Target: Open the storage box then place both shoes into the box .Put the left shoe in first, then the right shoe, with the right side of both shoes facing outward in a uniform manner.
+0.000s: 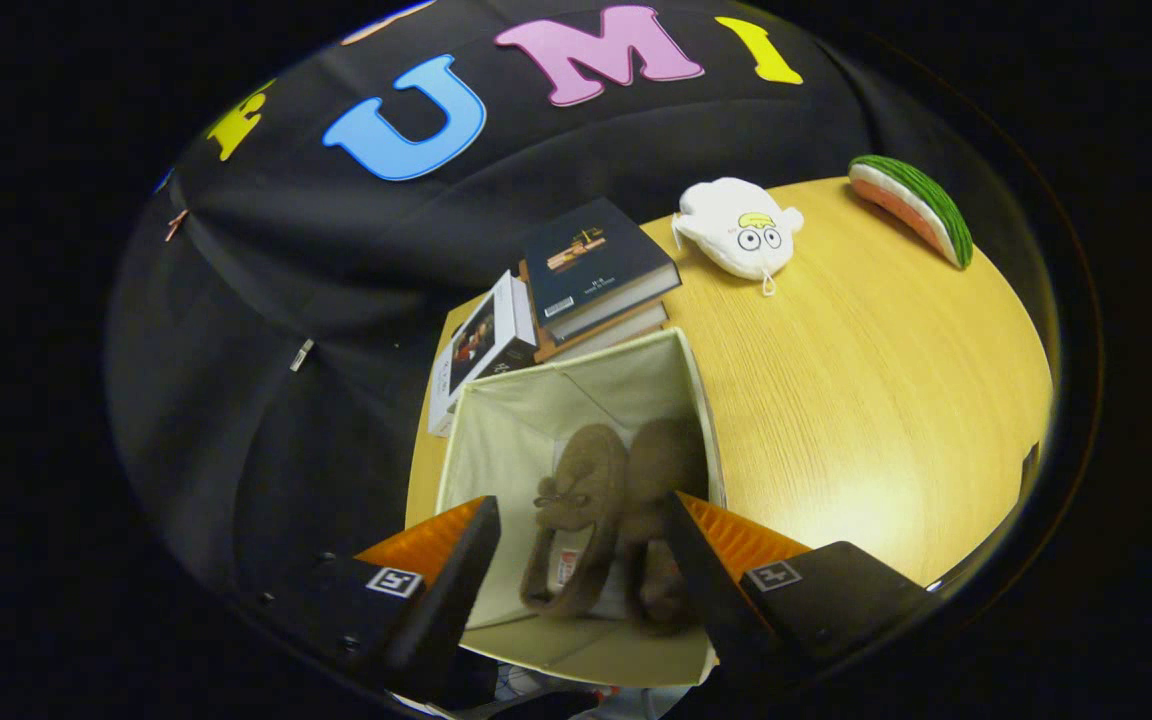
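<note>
An open cream fabric storage box (496, 430) stands on the wooden table, right under my gripper. Two brown fuzzy shoes lie side by side on their sides inside it: one shoe (576, 510) on the left with a small bow, the other shoe (661, 470) to its right, partly hidden by my right finger. My gripper (581, 515) hovers above the box opening, open, with nothing between its fingers. The shoes show through the gap, below the fingertips.
A stack of books (596, 265) and a small upright box (486, 345) sit just beyond the storage box. Farther off on the table (866, 400) lie a white plush toy (741, 235) and a watermelon-slice toy (911, 205).
</note>
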Demonstrator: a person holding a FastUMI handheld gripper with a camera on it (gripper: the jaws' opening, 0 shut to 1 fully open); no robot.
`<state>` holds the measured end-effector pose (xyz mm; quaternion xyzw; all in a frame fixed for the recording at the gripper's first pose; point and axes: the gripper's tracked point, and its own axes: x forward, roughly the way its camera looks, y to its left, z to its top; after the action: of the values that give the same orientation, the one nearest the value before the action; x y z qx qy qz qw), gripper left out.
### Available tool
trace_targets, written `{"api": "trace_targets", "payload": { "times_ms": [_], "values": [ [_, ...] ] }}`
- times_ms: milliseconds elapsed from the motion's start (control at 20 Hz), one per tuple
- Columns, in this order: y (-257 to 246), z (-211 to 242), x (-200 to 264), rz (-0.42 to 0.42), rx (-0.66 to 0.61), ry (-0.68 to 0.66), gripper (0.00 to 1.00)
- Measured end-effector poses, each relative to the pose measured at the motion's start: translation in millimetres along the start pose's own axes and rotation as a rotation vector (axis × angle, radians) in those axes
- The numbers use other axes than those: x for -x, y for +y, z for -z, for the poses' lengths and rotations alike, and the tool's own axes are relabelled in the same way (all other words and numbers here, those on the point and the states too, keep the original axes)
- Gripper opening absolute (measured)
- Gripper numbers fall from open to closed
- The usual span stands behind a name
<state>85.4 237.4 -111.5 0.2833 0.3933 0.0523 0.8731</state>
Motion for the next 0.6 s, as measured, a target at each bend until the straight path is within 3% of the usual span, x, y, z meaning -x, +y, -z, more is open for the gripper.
{"api": "trace_targets", "payload": {
  "times_ms": [300, 600],
  "values": [
    [-4, -68, 66, -0.017, 0.265, -0.232, 0.99],
    [-81, -143, 138, 0.075, 0.346, -0.446, 0.98]
  ]
}}
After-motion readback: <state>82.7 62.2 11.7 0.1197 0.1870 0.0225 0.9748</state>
